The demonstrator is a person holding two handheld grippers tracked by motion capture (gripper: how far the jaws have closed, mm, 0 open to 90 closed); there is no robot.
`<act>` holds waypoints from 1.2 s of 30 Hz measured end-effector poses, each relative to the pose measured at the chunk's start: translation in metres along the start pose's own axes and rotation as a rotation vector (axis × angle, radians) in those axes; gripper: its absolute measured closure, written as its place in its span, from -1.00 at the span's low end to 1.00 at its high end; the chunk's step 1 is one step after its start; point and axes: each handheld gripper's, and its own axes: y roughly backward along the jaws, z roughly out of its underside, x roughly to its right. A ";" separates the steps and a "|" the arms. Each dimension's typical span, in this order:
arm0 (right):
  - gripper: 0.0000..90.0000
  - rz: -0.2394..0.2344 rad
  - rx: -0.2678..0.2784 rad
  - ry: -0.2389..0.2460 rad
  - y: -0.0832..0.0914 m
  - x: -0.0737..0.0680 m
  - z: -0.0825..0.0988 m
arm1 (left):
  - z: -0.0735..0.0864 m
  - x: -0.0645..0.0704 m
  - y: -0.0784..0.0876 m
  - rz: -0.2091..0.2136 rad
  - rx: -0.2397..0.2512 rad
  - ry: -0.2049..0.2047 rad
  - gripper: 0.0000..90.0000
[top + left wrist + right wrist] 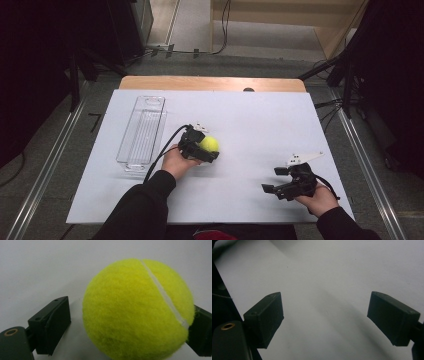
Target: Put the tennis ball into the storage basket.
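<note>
Already the tennis ball (pixel 209 144) sits between the jaws of the left tool (pixel 204 148), touching one pad, a gap at the other; not yet gripped. It lies right of the clear tray (pixel 141 131). The right tool (pixel 276 179) gapes, empty, well apart.

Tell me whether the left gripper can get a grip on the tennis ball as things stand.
Probably yes. The tennis ball already sits between the jaws of the left gripper; one jaw touches it, a gap shows at the other, and nothing blocks them from closing.
</note>
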 end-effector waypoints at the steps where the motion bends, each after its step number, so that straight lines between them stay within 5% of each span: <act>1: -0.75 0.001 -0.001 0.000 0.000 0.000 0.000 | 0.001 0.001 0.000 -0.016 0.003 -0.014 -0.82; 3: -0.75 0.001 -0.001 -0.002 0.000 0.000 0.000 | 0.001 0.001 0.000 -0.022 0.002 -0.022 -0.81; 7: -0.75 0.002 -0.001 -0.002 0.000 -0.001 0.000 | 0.001 0.006 0.002 0.002 0.028 -0.026 -0.42; 11: -0.75 0.003 0.000 -0.001 0.000 0.000 0.000 | 0.001 0.009 0.002 -0.016 0.027 -0.048 -0.41; 16: -0.75 0.002 -0.001 -0.002 0.000 -0.001 0.000 | 0.001 0.005 0.002 0.008 0.028 -0.018 -0.41; 36: -0.75 -0.002 -0.001 -0.002 0.001 -0.002 0.000 | -0.005 0.010 0.015 0.054 0.019 -0.014 -0.40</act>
